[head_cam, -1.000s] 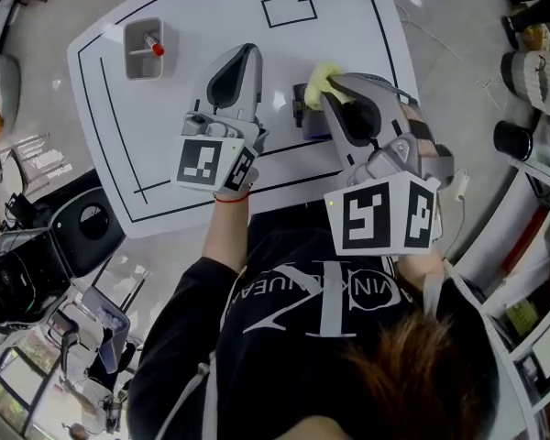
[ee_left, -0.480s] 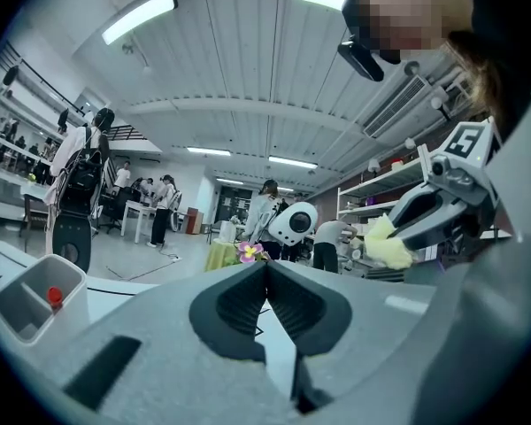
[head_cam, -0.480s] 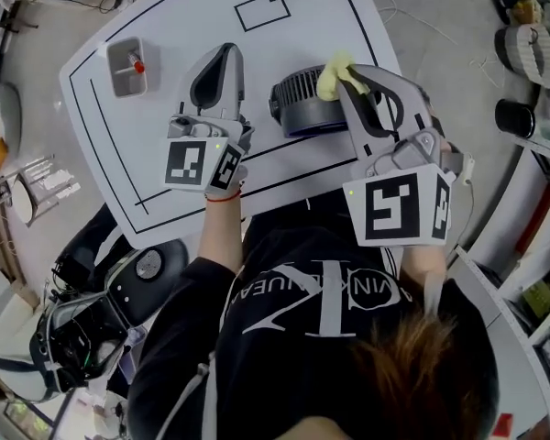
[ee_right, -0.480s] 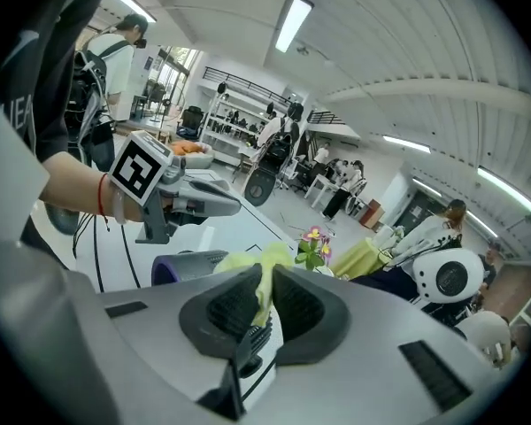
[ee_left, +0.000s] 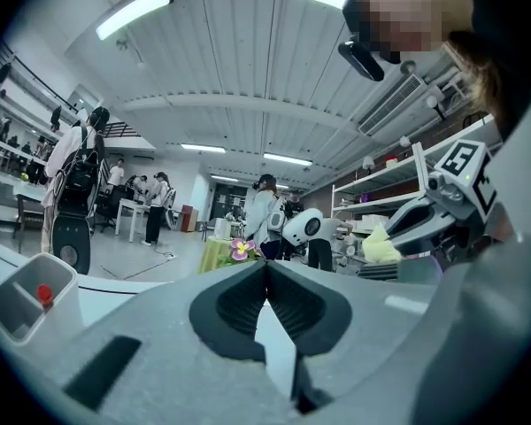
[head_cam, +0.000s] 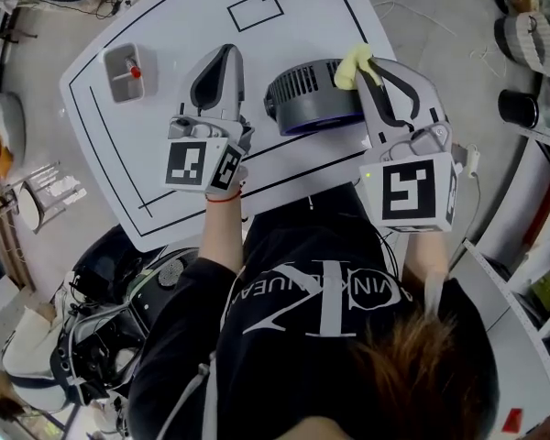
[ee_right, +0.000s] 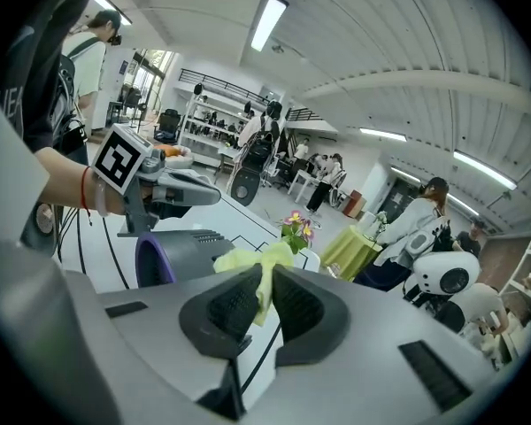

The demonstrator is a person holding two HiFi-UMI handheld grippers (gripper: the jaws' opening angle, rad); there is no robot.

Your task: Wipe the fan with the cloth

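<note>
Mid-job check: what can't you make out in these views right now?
- Whether the cloth touches the fan: in the head view the cloth and the right gripper cover that edge.
- Dust on the fan: too small in every view.
- Red-topped item in the grey tray: too small to identify in the head and left gripper views.
- Near edge of the table: in the head view, hidden by the person.
</note>
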